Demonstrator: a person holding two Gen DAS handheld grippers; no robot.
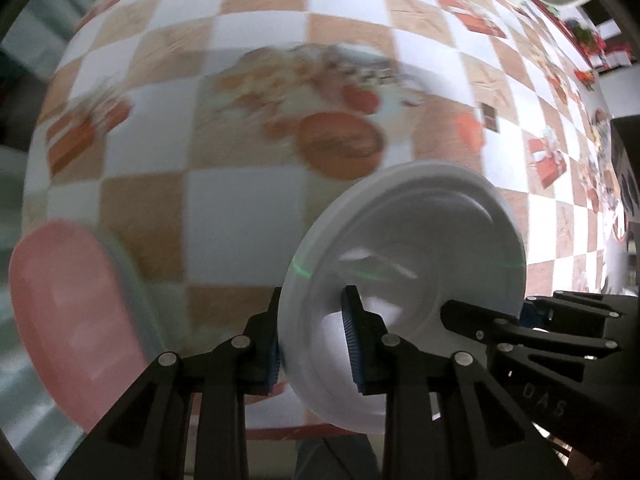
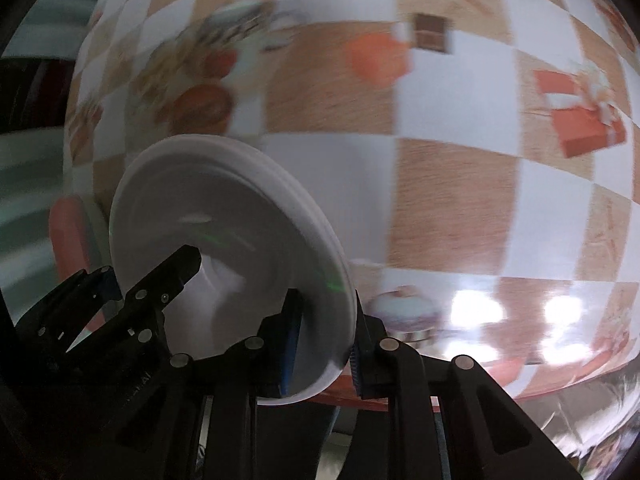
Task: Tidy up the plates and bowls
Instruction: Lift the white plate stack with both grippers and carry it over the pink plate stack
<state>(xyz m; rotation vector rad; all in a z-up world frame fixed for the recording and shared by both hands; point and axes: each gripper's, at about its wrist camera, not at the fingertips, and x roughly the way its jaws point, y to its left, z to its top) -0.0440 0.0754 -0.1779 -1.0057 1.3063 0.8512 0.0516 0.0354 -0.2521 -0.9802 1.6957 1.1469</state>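
A white bowl (image 1: 404,240) hangs tilted above the checked tablecloth, held by both grippers at opposite sides of its rim. My left gripper (image 1: 312,344) is shut on the near rim, one blue pad inside the bowl and one outside. In the right wrist view the same white bowl (image 2: 224,208) has its rim pinched by my right gripper (image 2: 324,348). Each view also shows the other tool: the right gripper (image 1: 490,304) and the left gripper (image 2: 148,264). A pink plate (image 1: 72,312) lies on the table at the left, seen again as the pink plate (image 2: 66,232).
The table (image 1: 248,208) wears an orange-and-white checked cloth with food prints. A pale green rim (image 1: 128,276) shows under the pink plate. The table's red front edge (image 1: 280,434) runs just below the bowl. Small bright items (image 1: 588,40) sit at the far right corner.
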